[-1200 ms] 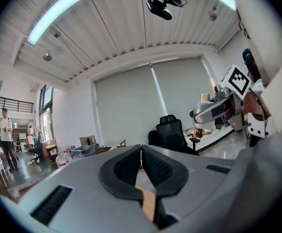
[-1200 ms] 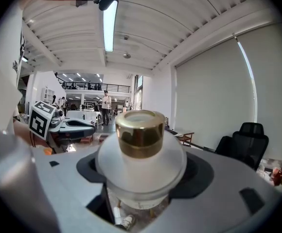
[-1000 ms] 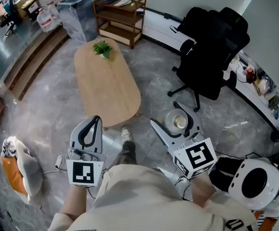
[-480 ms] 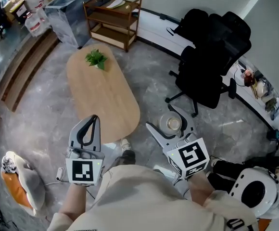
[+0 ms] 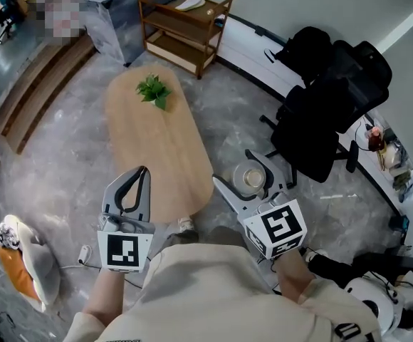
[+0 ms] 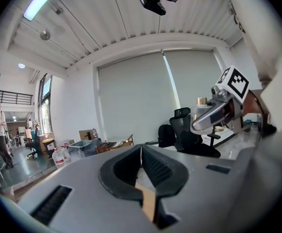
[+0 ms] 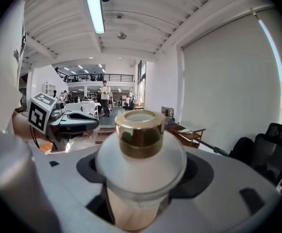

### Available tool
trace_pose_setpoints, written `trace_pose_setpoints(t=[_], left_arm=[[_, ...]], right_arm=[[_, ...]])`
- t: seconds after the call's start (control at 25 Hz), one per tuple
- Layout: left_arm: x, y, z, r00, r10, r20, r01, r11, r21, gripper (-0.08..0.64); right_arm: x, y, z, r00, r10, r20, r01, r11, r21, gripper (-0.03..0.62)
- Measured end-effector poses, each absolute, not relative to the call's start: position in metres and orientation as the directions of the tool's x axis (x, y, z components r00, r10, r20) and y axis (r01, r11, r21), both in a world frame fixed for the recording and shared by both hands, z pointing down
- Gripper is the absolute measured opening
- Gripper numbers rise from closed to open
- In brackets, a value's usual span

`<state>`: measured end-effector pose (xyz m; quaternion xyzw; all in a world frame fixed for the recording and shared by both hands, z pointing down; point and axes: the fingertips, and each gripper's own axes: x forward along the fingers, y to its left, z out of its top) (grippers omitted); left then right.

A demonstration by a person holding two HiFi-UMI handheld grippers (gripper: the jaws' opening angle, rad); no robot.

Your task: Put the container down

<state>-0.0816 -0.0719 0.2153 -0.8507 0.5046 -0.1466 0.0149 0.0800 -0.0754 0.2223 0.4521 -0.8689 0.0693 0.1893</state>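
Right gripper (image 5: 235, 169): jaws clamped on the container, one on each side of its body; marker cube facing up toward the head view.
Container (image 7: 141, 144): white, flared shoulder, gold cap on top; upright between the right jaws, cap above the jaw line.
Container position: in the air, carried; in the head view, over grey floor just beside the near right edge of the table, between table and office chair. Not resting on any surface.
Left gripper (image 5: 141, 178): jaws pressed together, tips touching, nothing between them; held over the near end of the table, well apart from the right gripper.
Table (image 5: 157, 144): oval, light wood, running away from the person.
Plant (image 5: 154, 90): small, green, standing at the far end of the table.
Office chair (image 5: 324, 116): black, to the right of the table, near the container.
Shelf cart (image 5: 185, 23): wooden, open tiers, beyond the far end of the table.
Cushion (image 5: 23, 266): orange and grey, on the floor at lower left, well apart from the table.
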Motion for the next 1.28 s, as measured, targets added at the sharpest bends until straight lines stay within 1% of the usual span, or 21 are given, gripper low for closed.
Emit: trace_pose_setpoints(t=[0.24,0.44,0.52,0.68,0.96,1.08,1.28], left_arm=[[-0.095,-0.097,0.226,0.354,-0.897,0.264,-0.898,-0.405,-0.173,0.008],[-0.103,-0.130,0.240,0.262,-0.923,0.280,-0.921,-0.326,-0.214,0.008],[-0.106,-0.145,0.244,0.219,-0.934,0.284,-0.929,-0.288,-0.231,0.008],[-0.105,-0.167,0.246,0.141,-0.949,0.281,-0.954,-0.206,-0.217,0.008],[-0.102,-0.209,0.272,0.100,-0.953,0.286,-0.960,-0.168,-0.224,0.008],[-0.107,-0.222,0.291,0.104,-0.950,0.295,-0.954,-0.179,-0.239,0.008],[-0.121,-0.246,0.335,0.101,-0.940,0.326,-0.956,-0.182,-0.230,0.008]], right_arm=[[0.071,-0.117,0.233,-0.590,-0.701,0.400,-0.758,0.651,0.023,0.333],[0.060,-0.163,0.250,-0.701,-0.591,0.399,-0.665,0.744,-0.068,0.333],[0.058,-0.181,0.257,-0.722,-0.557,0.409,-0.627,0.777,-0.048,0.333],[0.055,-0.215,0.269,-0.743,-0.511,0.433,-0.569,0.822,-0.007,0.333],[0.030,-0.269,0.309,-0.773,-0.456,0.441,-0.515,0.857,-0.017,0.333],[0.014,-0.287,0.330,-0.786,-0.442,0.433,-0.505,0.862,-0.036,0.333],[-0.011,-0.319,0.386,-0.791,-0.466,0.398,-0.493,0.869,0.038,0.333]])
